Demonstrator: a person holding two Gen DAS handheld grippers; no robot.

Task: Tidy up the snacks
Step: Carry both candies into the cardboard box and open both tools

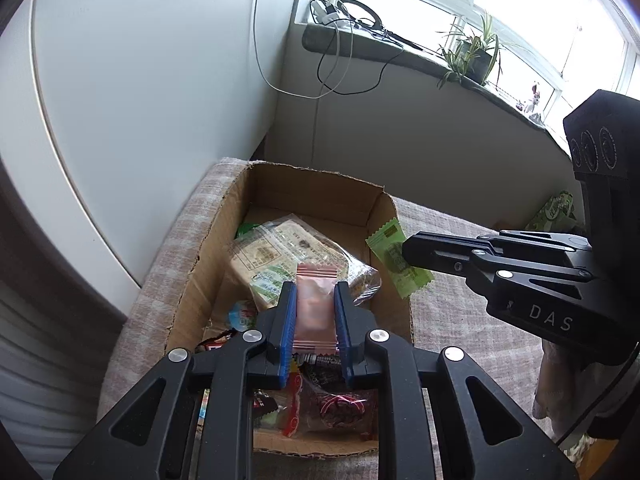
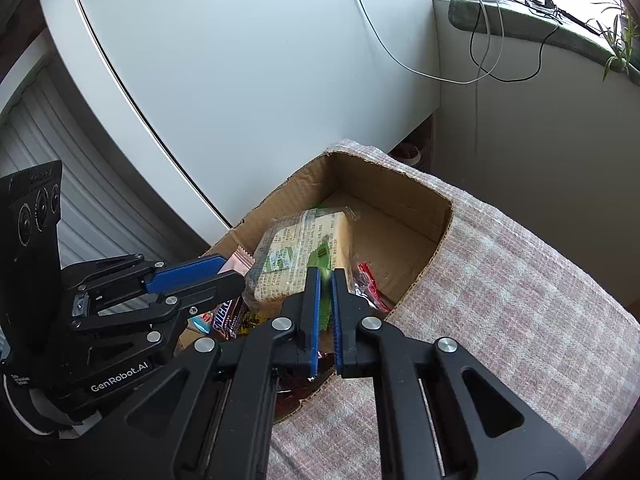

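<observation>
An open cardboard box point(image 1: 304, 186) point(image 2: 400, 196) sits on a checked cloth and holds several snack packets, with a large beige biscuit pack point(image 1: 276, 254) point(image 2: 296, 248) on top. My left gripper point(image 1: 315, 292) is shut on a pink snack packet point(image 1: 315, 308) above the box; it shows at the left of the right wrist view point(image 2: 230, 266). My right gripper point(image 2: 326, 276) is shut on a green snack packet point(image 1: 390, 252) point(image 2: 322, 256) over the box's right rim; it also shows in the left wrist view point(image 1: 412, 252).
The checked cloth point(image 2: 520, 300) covers the surface around the box. A white cabinet point(image 1: 140, 100) stands behind to the left. A windowsill point(image 1: 400, 52) carries cables and a potted plant point(image 1: 476, 56). Another green packet point(image 1: 558, 210) lies at far right.
</observation>
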